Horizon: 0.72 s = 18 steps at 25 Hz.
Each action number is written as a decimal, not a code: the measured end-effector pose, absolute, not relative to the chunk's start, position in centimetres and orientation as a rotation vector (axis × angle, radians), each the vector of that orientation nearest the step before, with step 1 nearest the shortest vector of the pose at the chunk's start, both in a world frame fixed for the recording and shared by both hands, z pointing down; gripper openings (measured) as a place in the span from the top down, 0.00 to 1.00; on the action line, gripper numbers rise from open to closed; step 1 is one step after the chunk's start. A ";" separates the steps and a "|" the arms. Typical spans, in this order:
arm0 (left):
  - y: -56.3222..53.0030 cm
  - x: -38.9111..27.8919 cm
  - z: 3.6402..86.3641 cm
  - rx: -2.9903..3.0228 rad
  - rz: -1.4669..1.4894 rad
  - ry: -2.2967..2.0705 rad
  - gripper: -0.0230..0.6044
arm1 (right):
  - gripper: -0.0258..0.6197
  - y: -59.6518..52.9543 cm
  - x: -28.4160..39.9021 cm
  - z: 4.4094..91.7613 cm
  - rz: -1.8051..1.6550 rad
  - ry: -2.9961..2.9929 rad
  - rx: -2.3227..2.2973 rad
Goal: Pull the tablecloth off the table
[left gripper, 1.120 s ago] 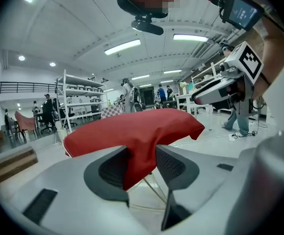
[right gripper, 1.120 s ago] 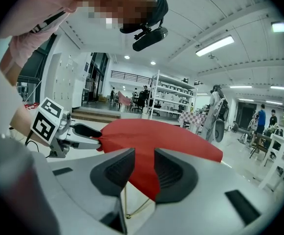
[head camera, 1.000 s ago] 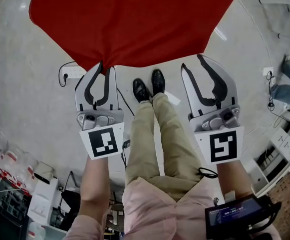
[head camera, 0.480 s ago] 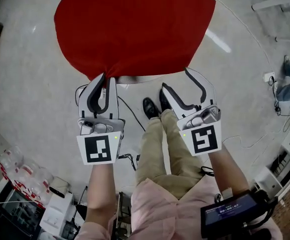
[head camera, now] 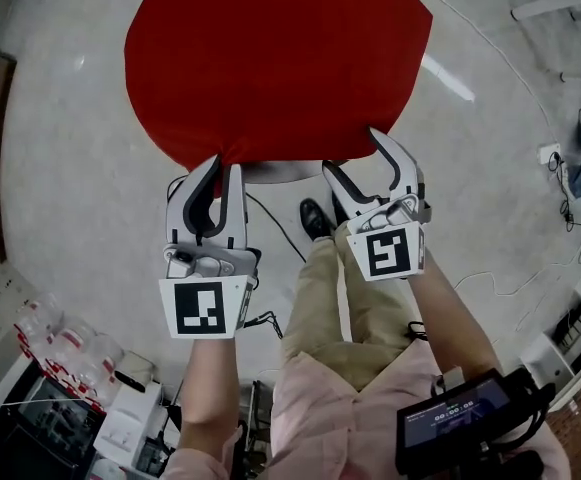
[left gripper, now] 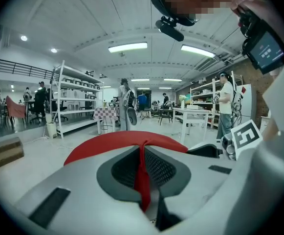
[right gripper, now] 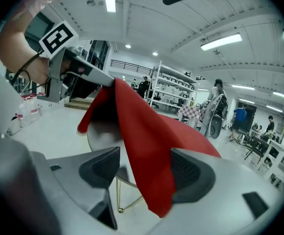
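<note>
- Red tablecloth, matte and smooth, drapes over a round table. The table's grey top shows bare along the near edge, and thin gold legs stand beneath.
- Left gripper has its grey jaws closed on the cloth's hem. They squeeze it into a narrow upright fold between the ribbed black pads.
- Right gripper has jaws that have just been opening and now stand wide apart. A loose flap of the cloth hangs between them, unclamped.
- Pale polished floor carries black cables. The person's dark shoe sits just below the table edge, and clear bottles cluster at lower left.
- Black-and-white square markers front each gripper; digits on the small screen are too small to read.
</note>
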<state>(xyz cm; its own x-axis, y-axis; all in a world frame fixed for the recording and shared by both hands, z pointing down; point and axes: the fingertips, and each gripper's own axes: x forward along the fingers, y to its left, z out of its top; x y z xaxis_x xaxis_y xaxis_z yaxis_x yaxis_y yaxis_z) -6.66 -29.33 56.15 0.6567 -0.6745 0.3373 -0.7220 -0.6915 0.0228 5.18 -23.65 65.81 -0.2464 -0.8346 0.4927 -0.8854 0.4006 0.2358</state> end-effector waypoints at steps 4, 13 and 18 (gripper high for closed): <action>-29.7 -6.7 55.6 2.726 0.453 -1.126 0.89 | 0.48 -24.3 4.7 66.5 0.105 -2.101 1.426; -29.5 -7.3 54.8 2.742 0.442 -1.085 0.89 | 0.75 -25.3 5.6 66.4 0.199 -2.038 1.520; -28.8 -8.4 55.7 2.721 0.503 -1.135 0.89 | 0.88 -25.9 6.3 65.0 0.241 -2.050 1.533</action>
<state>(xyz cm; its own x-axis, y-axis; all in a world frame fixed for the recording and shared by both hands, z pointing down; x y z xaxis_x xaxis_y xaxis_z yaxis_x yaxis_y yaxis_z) -8.37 -28.75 55.66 0.6573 -0.6613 0.3615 -0.7118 -0.7024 0.0095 6.35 -25.91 64.98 -0.1872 -0.8248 0.5336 -0.9261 0.3293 0.1841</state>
